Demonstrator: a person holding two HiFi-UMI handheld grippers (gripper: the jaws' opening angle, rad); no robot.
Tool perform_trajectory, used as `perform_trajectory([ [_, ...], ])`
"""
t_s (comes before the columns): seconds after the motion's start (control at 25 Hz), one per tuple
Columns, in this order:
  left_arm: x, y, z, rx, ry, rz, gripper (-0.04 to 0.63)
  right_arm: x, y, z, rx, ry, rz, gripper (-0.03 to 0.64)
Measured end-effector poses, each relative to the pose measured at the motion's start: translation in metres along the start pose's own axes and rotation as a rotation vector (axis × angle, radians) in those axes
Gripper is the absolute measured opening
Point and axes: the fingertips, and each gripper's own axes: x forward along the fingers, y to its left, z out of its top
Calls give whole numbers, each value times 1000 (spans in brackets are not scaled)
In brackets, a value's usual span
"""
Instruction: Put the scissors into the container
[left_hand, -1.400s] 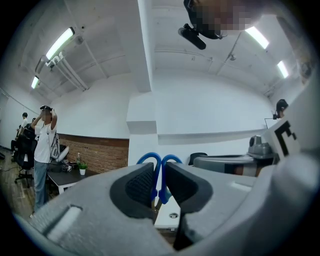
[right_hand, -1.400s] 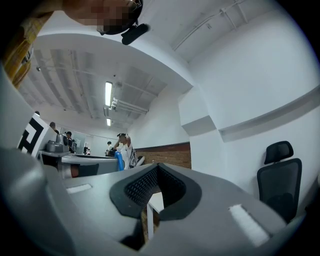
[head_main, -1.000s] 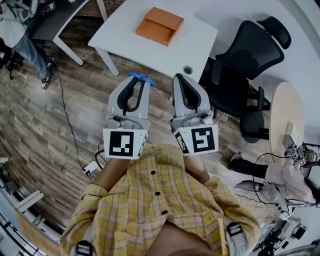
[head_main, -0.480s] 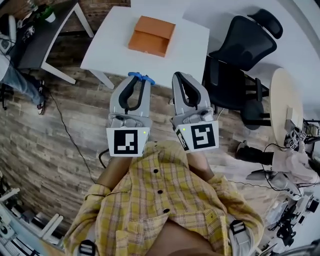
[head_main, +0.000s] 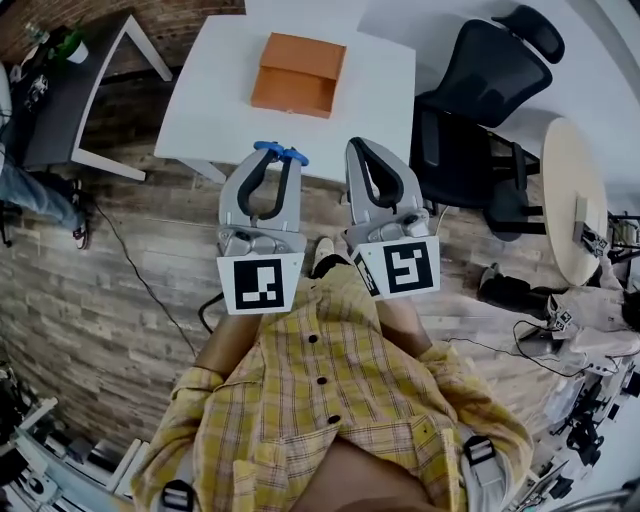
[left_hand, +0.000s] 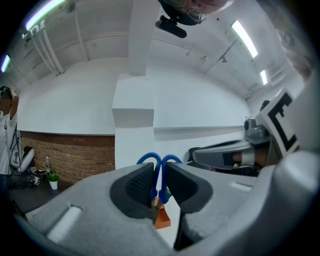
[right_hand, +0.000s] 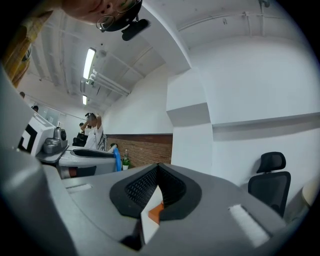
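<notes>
My left gripper (head_main: 270, 160) is shut on a pair of blue-handled scissors (head_main: 281, 153), whose handle loops stick out past the fingertips. In the left gripper view the loops (left_hand: 160, 164) rise between the dark pads of the left gripper (left_hand: 159, 181). My right gripper (head_main: 362, 150) is beside it, shut with nothing in it; its tips meet in the right gripper view (right_hand: 158, 171). The orange container (head_main: 298, 75), an open box, lies on the white table (head_main: 215, 95) ahead of both grippers. It also shows small below the jaws (left_hand: 162, 219) and as an orange box corner (right_hand: 156, 212).
A black office chair (head_main: 480, 90) stands right of the white table. A dark desk (head_main: 60, 90) is at the far left and a round pale table (head_main: 575, 200) at the right. Cables run over the wooden floor (head_main: 110, 270). People stand in the distance (right_hand: 92, 132).
The white table and orange container have come nearer and more centred ahead of the grippers. Both grippers keep their pose, the left still holding the scissors.
</notes>
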Motion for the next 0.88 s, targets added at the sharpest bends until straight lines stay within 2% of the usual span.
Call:
perform_trajectory([
  [0.24,35,6,-14,130,59,-20,80,33,-24,-7,34,1,0,6],
  [0.56,84,16,-21,203,73,-9,79,73,-54,-18,53,-9,10,6],
  [0.88,117,19,-29,183,88,31,78,87,-77,-28,74,1,27,6],
])
